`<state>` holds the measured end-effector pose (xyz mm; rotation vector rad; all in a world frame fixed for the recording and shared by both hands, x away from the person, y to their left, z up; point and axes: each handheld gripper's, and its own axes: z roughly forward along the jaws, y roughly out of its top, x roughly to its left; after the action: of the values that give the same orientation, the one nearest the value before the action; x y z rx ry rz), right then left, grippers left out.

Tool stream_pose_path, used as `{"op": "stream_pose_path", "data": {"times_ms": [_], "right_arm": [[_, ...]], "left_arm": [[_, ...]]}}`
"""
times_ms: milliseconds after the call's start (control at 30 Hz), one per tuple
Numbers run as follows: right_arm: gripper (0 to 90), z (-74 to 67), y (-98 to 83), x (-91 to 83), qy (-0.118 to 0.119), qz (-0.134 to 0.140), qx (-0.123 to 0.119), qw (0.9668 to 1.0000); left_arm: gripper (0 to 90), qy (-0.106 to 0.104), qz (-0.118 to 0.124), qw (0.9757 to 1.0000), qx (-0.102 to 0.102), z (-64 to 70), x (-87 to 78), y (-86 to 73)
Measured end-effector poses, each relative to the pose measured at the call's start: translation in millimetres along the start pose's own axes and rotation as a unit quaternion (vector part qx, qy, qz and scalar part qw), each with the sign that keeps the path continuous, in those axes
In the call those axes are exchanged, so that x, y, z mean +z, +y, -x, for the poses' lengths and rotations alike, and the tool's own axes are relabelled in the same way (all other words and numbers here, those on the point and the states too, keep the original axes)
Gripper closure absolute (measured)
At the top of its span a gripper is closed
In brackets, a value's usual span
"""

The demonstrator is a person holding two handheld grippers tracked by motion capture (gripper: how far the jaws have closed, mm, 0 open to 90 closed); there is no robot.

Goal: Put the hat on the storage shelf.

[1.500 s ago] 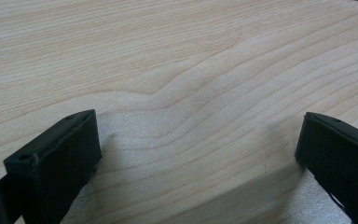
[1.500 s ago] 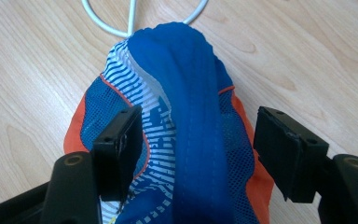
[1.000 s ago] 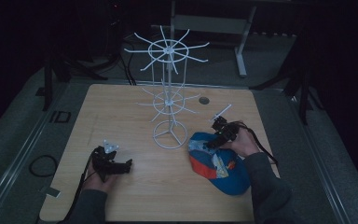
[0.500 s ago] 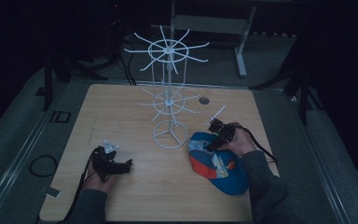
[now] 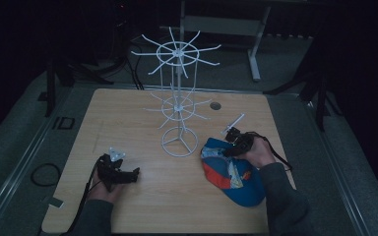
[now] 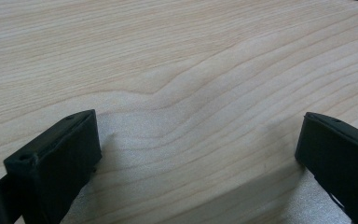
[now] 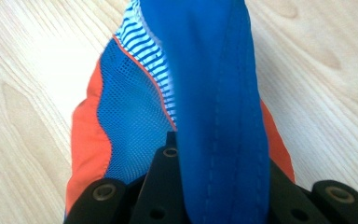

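Note:
A blue and orange cap (image 5: 234,177) lies on the wooden table (image 5: 128,113) at the right, near the rack's base. My right gripper (image 5: 228,147) sits at the cap's far edge. In the right gripper view a blue fabric band (image 7: 214,70) of the cap (image 7: 130,116) runs up between the jaws. The right gripper (image 7: 219,158) has just been closing and is now shut on that band. At the left front, my left gripper (image 5: 134,174) rests low over bare wood. Its jaws stand wide apart in the left gripper view, and the left gripper (image 6: 200,144) holds nothing.
A white wire display rack (image 5: 179,105) with spoke arms at two levels stands mid-table, and its ring base (image 5: 179,142) is just left of the cap. A small round hole (image 5: 215,105) is in the tabletop behind. Dark floor surrounds the table.
The right gripper has shifted slightly toward the cap's edge and closed on its blue fabric. The left hand and gripper have stayed where they were.

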<state>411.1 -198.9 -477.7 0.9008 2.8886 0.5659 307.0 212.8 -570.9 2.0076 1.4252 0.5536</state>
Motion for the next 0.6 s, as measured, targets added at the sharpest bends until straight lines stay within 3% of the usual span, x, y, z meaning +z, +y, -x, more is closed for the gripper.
{"op": "stream_pose_path", "data": {"times_ms": [300,433,533,600], "right_arm": [[87.3,-3.9,-12.1,-23.2,-0.001,0.058,0.008,0.9983],[87.2,-9.7,-16.6,-37.0,-0.001,0.096,0.007,0.9954],[87.3,-11.9,-19.1,-41.9,-0.001,0.108,0.007,0.9941],[87.3,-13.8,-23.8,-48.4,-0.002,0.131,0.012,0.9913]], "left_arm": [[0.0,0.000,0.000,1.0000,0.000,0.0,0.0,0.0],[0.0,0.000,0.000,1.0000,0.001,-0.1,0.0,0.0],[0.1,0.000,0.000,1.0000,0.001,-0.1,0.0,0.0],[0.0,0.000,0.000,1.0000,0.001,-0.1,0.0,0.0]]}}
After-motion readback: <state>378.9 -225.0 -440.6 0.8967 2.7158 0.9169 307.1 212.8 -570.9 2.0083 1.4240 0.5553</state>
